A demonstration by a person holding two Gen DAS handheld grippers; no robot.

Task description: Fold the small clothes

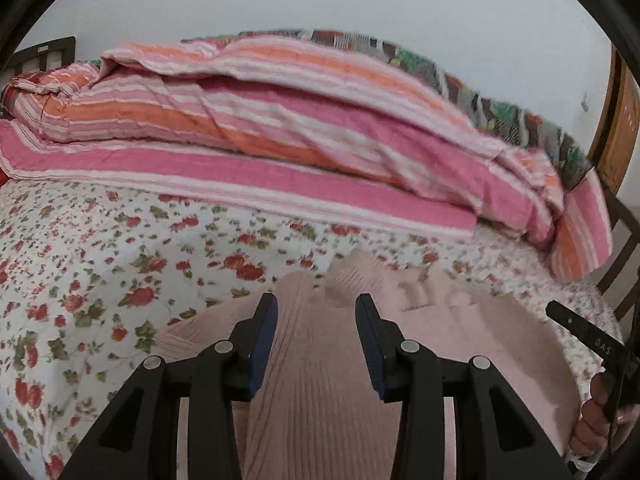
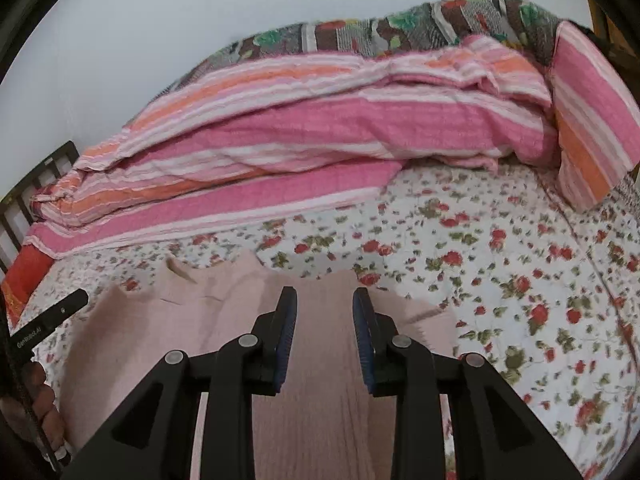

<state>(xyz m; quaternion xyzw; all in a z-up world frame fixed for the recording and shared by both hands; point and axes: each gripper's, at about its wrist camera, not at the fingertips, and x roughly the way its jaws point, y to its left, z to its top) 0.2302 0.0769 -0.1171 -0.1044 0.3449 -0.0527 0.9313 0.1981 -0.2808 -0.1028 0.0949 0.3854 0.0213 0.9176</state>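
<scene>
1. A pale pink ribbed sweater (image 1: pixel 320 392) lies spread on a bed, directly under and between the fingers of the left claw (image 1: pixel 316 344), whose jaws stand apart with knit showing in the gap; whether the pads press any fabric cannot be told.
2. The right claw (image 2: pixel 325 340) hangs over the same sweater (image 2: pixel 312 400), jaws parted a little less, nothing visibly pinched between them.
3. In each view the other claw shows at the sweater's outer edge, held in a hand (image 1: pixel 596 420), so the two claws flank the garment.
4. The knit looks soft, light and limp: it should drape and sag when lifted, and the ribbing may stretch. Best hold is judged to be at an edge or hem, where the pads can catch a doubled layer.
5. Just ahead of the claws the sweater's far edge ends in scalloped folds on the flowered bedsheet (image 1: pixel 100 280).
6. Farther off, a pink and orange striped quilt (image 1: pixel 280 128) lies bunched along the bed.
7. Beyond it, a dark patterned blanket (image 2: pixel 400 28) lines a pale wall.
</scene>
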